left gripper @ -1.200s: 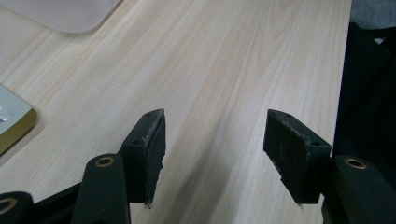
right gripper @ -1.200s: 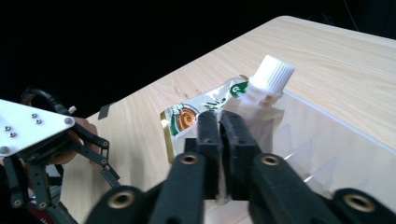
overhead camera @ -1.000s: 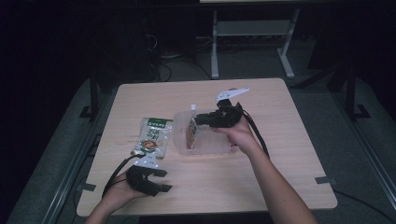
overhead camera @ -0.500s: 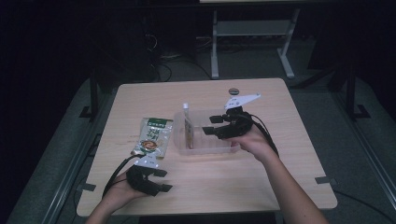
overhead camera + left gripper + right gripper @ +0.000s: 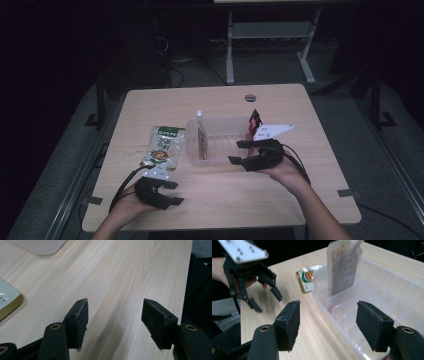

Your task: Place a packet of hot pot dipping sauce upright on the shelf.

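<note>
A clear plastic bin [image 5: 225,126] with divider slots sits mid-table. A printed pouch [image 5: 201,142] stands upright in its left slot, also close up in the right gripper view as pouch [image 5: 343,267]. My right gripper [image 5: 235,152] hovers at the bin's front right. Its jaws have just been opening and hold nothing, as seen at the right gripper [image 5: 329,322]. A green snack packet [image 5: 164,146] lies flat left of the bin. My left gripper [image 5: 177,193] rests near the front edge, open and empty over bare wood, also seen as left gripper [image 5: 115,320].
A small red packet [image 5: 255,120] stands at the bin's right end. The bin's wall [image 5: 387,297] runs ahead of my right jaws. A corner of the bin [image 5: 42,245] and the green packet's edge [image 5: 7,302] lie ahead of the left jaws.
My right gripper has let go of the pouch, opened, and drawn back to the right along the bin's front. The pouch stays standing in the left slot. The left hand has not moved.
</note>
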Motion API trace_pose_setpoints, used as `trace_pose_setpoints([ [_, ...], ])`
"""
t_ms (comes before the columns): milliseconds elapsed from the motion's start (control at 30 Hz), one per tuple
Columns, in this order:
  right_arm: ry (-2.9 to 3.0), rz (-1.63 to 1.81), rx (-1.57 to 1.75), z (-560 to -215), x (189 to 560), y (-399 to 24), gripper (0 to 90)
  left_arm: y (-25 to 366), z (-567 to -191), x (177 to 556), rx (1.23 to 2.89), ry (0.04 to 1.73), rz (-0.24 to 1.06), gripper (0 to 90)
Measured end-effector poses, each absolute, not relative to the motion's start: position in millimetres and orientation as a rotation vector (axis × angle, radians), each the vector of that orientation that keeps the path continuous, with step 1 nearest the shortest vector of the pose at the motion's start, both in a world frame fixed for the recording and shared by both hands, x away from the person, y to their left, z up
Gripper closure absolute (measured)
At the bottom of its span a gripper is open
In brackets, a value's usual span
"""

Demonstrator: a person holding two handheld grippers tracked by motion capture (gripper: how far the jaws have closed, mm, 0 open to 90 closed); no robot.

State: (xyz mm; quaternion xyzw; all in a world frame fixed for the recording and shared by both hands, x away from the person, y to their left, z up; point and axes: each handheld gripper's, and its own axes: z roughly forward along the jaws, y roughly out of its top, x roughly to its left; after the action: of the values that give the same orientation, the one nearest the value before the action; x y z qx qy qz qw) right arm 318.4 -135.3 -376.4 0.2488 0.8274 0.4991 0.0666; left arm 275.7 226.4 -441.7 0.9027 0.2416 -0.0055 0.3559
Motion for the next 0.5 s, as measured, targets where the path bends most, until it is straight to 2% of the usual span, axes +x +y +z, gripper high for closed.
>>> trace_pose_setpoints([
  [500, 2.505, 1.360, 0.842, -414.3, 278.3, -163.3, 28.3, 234.2, -440.8, 276.4, 2.321, 0.671, 0.023, 38.2],
])
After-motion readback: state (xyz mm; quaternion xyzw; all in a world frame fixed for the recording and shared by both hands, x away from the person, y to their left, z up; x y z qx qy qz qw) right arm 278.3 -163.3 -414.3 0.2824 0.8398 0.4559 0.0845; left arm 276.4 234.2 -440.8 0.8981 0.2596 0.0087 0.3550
